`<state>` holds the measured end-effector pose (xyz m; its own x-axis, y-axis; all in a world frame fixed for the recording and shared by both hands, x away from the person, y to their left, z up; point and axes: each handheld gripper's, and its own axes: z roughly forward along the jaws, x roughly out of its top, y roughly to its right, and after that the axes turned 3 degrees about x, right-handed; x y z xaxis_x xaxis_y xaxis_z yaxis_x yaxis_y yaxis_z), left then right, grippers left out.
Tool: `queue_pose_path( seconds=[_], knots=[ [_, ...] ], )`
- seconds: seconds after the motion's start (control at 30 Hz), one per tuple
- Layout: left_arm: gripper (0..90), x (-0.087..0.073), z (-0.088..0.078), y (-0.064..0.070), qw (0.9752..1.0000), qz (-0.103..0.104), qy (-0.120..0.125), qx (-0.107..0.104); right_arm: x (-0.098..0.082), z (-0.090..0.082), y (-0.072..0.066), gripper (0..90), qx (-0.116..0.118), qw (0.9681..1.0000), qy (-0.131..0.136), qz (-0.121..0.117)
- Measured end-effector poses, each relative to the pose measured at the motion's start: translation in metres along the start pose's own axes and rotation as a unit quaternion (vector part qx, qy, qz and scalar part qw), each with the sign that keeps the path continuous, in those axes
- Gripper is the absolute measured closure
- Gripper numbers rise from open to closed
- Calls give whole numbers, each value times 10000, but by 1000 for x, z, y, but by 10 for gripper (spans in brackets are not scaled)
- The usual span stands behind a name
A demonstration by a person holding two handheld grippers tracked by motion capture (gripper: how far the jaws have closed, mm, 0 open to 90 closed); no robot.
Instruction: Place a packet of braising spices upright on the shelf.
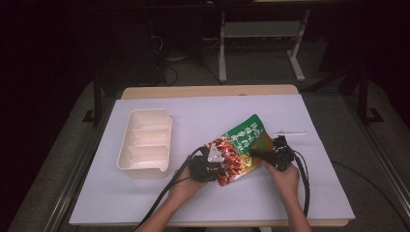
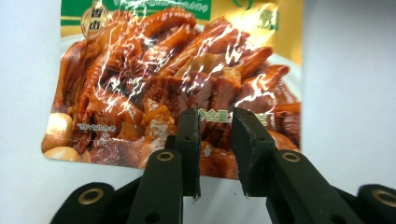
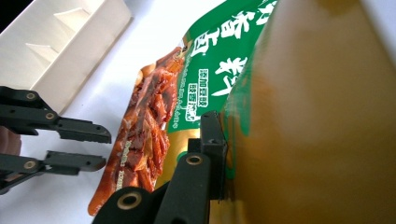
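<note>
The left claw point(image 1: 218, 166) stands partly open at the pouch's point(image 1: 240, 147) lower end; its own view shows a clear gap between the two pads point(image 2: 188, 135), with the pouch's bottom edge beyond and beneath them and nothing pinched. In the right gripper view its two arms also stand apart, just beside the pouch's printed face. The person's left hand point(image 1: 186, 186) holds it from the near edge of the surface point(image 1: 193, 111).

To the left of that claw, a cream tray point(image 1: 145, 140) with dividers lies apart from the pouch on the white sheet.

The pouch lies at an angle near the middle of the surface, its green-topped end pointing away and right, its red printed end towards the left claw. Its right side is lifted and folded over, showing a gold back point(image 3: 317, 116).

The right claw point(image 1: 258, 154) is closed on the pouch's right edge, the foil pinched between its pads. The right hand point(image 1: 285, 176) holds it. A thin white strip point(image 1: 290, 133) lies farther right, clear of the pouch.
</note>
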<state>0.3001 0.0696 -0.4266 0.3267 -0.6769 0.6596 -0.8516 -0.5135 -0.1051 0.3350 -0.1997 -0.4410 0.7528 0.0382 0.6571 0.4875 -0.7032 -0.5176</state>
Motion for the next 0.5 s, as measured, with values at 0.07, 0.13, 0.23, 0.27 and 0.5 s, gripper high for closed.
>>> queue_pose_path(
  seconds=[0.07, 0.13, 0.23, 0.27, 0.5],
  knots=[
    [690, -1, -7, 0, 9999, -62, 132, -65, 3, -2, -4, 892, 5, 10000, 20, -78],
    [683, -3, -15, -1, 9997, -47, 232, -110, 7, -4, -8, 893, 6, 9998, 29, -216],
    [661, -9, -27, 0, 9990, -117, 376, -193, 13, -10, -17, 895, 21, 9988, 48, -477],
    [659, -9, -27, 0, 9990, -117, 376, -193, 13, -10, -17, 895, 21, 9988, 48, -477],
    [611, -17, -44, 4, 9981, -94, 523, -323, 27, -17, -34, 897, 83, 9969, 70, -784]
  ],
)
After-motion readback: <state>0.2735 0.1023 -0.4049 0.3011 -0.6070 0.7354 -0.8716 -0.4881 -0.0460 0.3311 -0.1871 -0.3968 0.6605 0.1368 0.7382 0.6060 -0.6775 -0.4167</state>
